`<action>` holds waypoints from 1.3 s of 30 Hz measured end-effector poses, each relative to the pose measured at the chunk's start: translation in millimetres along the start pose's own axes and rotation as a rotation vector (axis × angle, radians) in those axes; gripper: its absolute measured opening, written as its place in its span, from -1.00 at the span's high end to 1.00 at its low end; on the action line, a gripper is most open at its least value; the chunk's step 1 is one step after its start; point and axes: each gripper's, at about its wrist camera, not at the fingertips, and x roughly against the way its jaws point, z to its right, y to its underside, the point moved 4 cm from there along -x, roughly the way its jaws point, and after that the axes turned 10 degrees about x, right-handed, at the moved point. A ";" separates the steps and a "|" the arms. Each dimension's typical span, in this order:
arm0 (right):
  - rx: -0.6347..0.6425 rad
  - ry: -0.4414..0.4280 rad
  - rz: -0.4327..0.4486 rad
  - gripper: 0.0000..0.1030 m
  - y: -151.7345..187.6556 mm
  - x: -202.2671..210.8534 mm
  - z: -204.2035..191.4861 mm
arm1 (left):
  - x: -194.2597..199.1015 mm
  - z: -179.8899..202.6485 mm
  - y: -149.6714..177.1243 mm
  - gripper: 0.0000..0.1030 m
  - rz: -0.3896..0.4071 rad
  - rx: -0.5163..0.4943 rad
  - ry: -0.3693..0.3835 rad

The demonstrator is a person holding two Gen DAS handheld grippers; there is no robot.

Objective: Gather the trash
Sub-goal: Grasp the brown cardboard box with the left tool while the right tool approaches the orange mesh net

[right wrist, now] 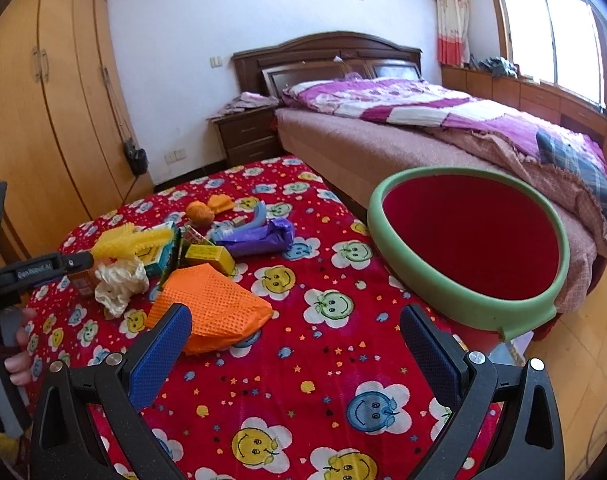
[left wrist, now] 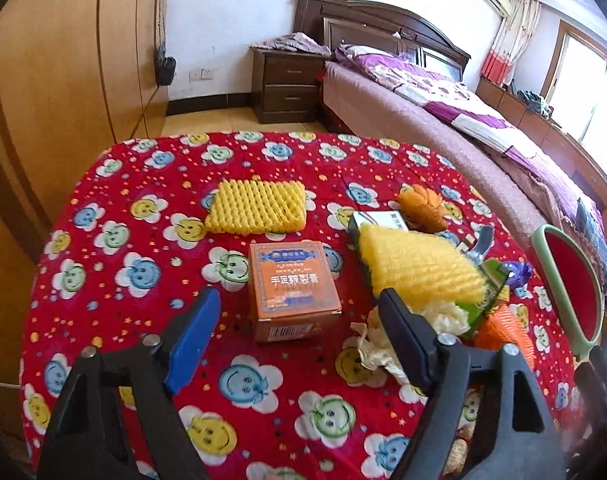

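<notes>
Only the right wrist view shows the whole red bin [right wrist: 473,240] with its green rim, at right of frame, and a purple wrapper [right wrist: 259,236] in the trash pile at centre-left. The left view gets the orange box [left wrist: 293,288] at centre, its print upside down and unreadable to me, plus a yellow foam net [left wrist: 257,208] above it. The left gripper [left wrist: 299,312] and right gripper [right wrist: 295,328] both hover spread wide, holding nothing.

Box [left wrist: 293,286] on table [left wrist: 151,312], left of basket [right wrist: 469,240]
</notes>
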 end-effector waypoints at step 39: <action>0.051 -0.196 -0.189 0.52 7.5 -51.3 -42.3 | 51.5 10.5 24.0 0.10 0.022 0.072 0.143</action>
